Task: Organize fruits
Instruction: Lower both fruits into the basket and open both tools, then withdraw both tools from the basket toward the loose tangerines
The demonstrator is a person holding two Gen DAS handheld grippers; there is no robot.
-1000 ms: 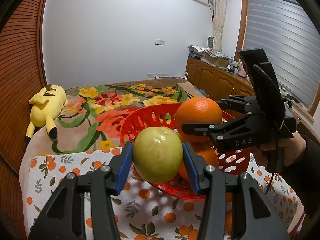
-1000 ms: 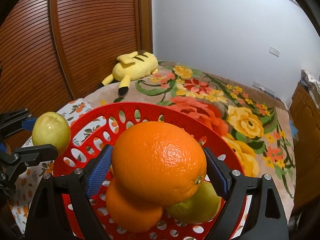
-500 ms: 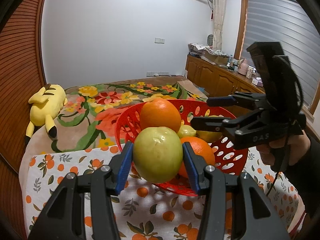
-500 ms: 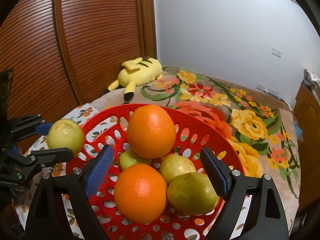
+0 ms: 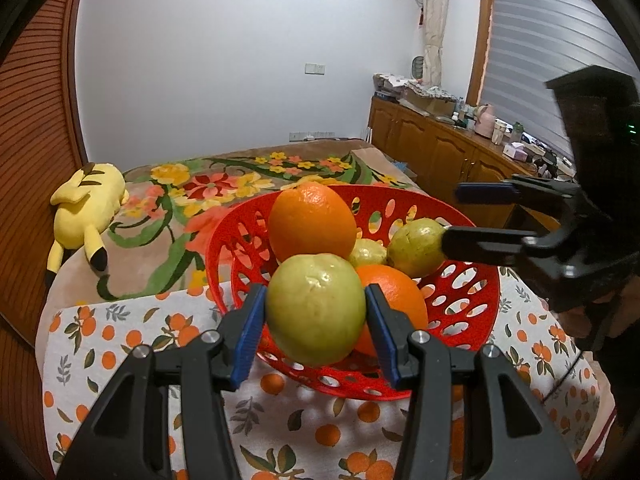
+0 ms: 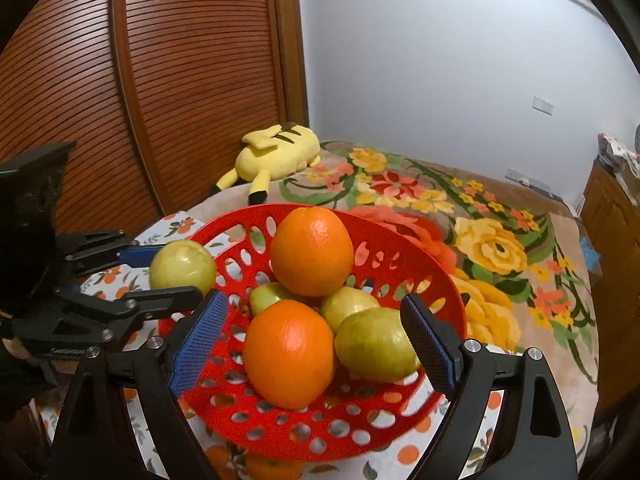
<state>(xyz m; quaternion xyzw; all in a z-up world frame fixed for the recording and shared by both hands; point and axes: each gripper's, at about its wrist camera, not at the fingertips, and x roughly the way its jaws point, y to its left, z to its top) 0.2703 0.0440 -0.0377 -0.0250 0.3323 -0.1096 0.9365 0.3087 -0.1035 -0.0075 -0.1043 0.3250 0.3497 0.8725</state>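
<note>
A red perforated basket stands on the orange-print cloth. It holds two oranges, one on top and one lower, and several green guavas. My left gripper is shut on a green guava just in front of the basket's near rim; it shows in the right wrist view at the basket's left rim. My right gripper is open and empty, drawn back at the basket's near side.
A yellow plush toy lies on the floral blanket behind the basket. A slatted wooden wall stands at the left. Wooden cabinets with clutter line the right.
My right gripper opened, left its orange on top of the pile in the basket, and drew back. My left gripper still holds the guava and has edged toward the basket.
</note>
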